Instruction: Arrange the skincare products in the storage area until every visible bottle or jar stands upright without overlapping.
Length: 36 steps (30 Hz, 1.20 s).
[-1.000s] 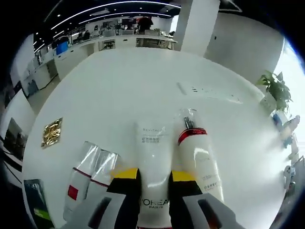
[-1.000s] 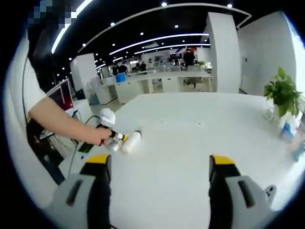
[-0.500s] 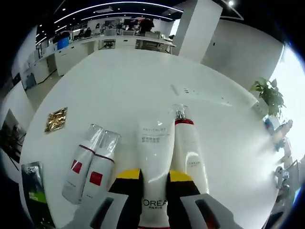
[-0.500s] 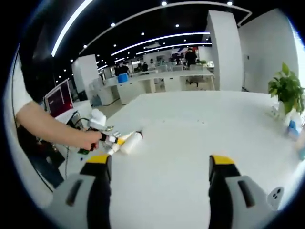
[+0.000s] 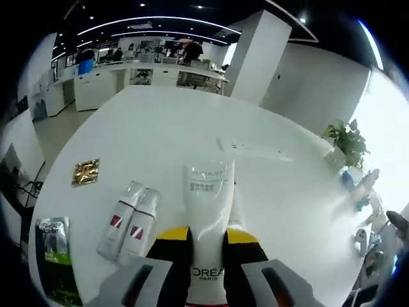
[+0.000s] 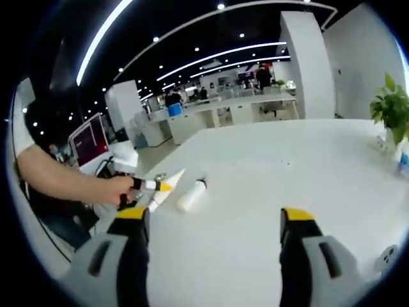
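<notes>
two bottles left of tube, on table

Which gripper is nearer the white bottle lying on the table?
Left. The left gripper, shut on a tube, is right beside the white bottle; the right gripper is open, well short of it.

The left gripper view looks steeply down along its own jaws onto the white table, close to a white tube rising between them, with two small bottles and sachets lying near. It faces across the table toward a pillar and office desks. The right gripper view sits low, looking almost level over the same table between its widely spaced jaws, toward the same office. Far off to its left it takes in the left gripper with the tube, and a lying white bottle just beside.
</notes>
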Each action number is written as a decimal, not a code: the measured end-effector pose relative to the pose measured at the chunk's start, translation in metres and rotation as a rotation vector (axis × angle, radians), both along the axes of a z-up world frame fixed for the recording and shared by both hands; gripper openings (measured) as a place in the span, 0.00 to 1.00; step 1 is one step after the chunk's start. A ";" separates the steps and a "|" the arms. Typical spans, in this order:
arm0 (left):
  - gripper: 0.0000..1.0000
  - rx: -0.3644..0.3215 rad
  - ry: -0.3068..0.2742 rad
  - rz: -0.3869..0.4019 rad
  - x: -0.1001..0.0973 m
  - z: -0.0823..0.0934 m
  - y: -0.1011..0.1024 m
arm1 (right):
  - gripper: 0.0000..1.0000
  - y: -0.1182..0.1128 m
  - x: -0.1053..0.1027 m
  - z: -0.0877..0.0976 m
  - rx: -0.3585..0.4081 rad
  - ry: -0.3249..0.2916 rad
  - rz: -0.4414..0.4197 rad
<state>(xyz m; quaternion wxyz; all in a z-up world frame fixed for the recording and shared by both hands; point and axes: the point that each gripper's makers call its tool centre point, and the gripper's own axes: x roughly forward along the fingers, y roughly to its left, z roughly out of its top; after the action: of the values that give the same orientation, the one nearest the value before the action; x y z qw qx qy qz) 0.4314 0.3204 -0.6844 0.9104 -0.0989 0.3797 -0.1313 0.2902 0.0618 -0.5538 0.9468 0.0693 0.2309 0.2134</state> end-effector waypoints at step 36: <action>0.17 -0.236 -0.392 -0.123 -0.051 0.153 -0.021 | 0.72 0.132 0.048 0.013 0.308 0.103 0.158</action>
<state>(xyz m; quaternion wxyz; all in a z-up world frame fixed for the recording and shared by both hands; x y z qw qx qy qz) 0.3799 0.2992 -0.5312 0.9392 -0.1539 0.1829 -0.2466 0.3378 0.1939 -0.5407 0.8922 0.2059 0.2482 0.3160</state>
